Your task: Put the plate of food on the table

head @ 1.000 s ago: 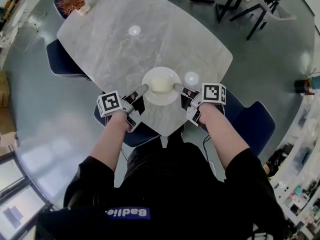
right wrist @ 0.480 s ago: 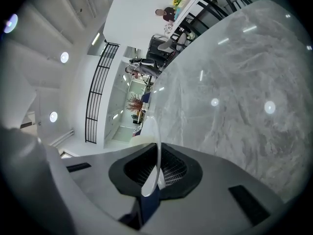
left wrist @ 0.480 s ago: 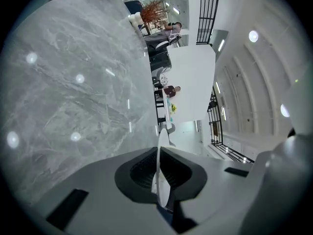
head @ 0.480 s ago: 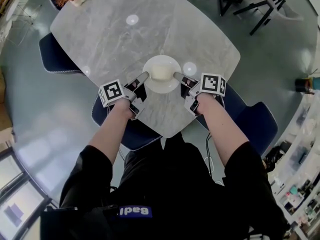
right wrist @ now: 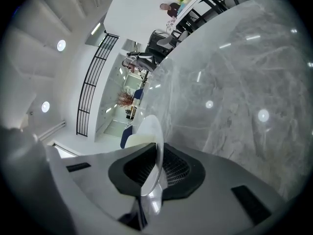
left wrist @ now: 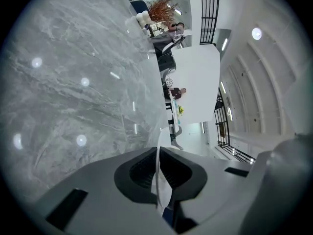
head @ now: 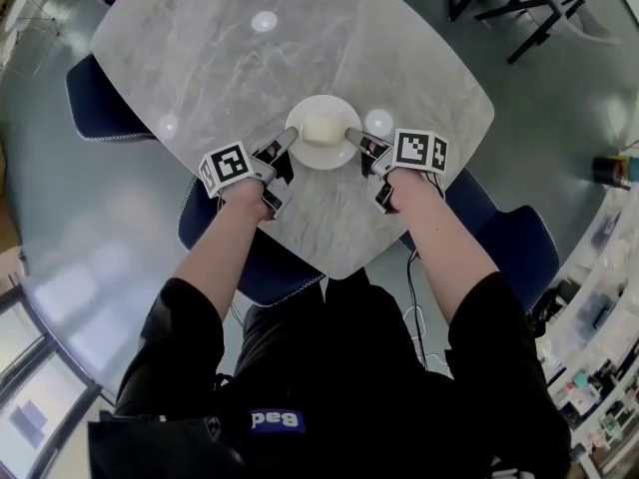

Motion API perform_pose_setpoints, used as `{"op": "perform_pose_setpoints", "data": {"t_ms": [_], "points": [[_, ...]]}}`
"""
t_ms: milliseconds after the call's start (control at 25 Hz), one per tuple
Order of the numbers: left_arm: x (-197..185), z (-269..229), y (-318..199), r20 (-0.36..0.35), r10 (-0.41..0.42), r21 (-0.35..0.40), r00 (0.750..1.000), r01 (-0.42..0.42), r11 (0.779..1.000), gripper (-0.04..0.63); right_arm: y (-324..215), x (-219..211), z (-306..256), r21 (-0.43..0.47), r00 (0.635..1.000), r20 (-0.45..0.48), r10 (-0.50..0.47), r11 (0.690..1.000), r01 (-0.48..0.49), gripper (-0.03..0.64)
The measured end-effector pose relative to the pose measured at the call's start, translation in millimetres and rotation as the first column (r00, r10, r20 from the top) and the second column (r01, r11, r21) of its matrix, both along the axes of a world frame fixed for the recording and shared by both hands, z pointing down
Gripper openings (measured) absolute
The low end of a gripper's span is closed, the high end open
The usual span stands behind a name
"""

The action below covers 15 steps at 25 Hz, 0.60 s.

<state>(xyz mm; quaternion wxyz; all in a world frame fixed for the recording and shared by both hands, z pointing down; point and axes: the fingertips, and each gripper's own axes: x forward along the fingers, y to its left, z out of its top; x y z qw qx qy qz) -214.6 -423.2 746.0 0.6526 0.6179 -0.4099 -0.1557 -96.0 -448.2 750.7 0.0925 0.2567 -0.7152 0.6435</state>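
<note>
The head view looks steeply down on the table (head: 200, 58) from high above. Both gripper views sit close, facing each other across the plate (head: 321, 162), sharing the table.

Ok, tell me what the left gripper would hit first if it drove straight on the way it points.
The left gripper is shut on the plate rim; straight ahead lies the pale food at its middle, probably met first, though height is unclear.
</note>
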Motion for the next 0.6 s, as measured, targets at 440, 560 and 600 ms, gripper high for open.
{"op": "perform_pose_setpoints", "data": {"t_ms": [440,560,600], "points": [[1.6,28.6,-3.8,0.016,0.034,-0.061,0.999,-0.033,0.998,0.017,-4.8,0.9,25.3,-0.031,1.0,-0.022,0.005,1.0,-0.005,0.023],[3.0,34.6,-1.7,0.023,0.044,-0.082,0.999,-0.042,0.996,0.018,-3.5,1.9,31.5,-0.045,0.999,-0.035,-0.006,0.999,0.005,0.023],[3.9,36.7,-0.8,0.025,0.048,-0.093,0.999,-0.045,0.995,0.018,-3.4,2.6,33.1,-0.047,0.999,-0.041,-0.012,0.999,0.01,0.023]]}}
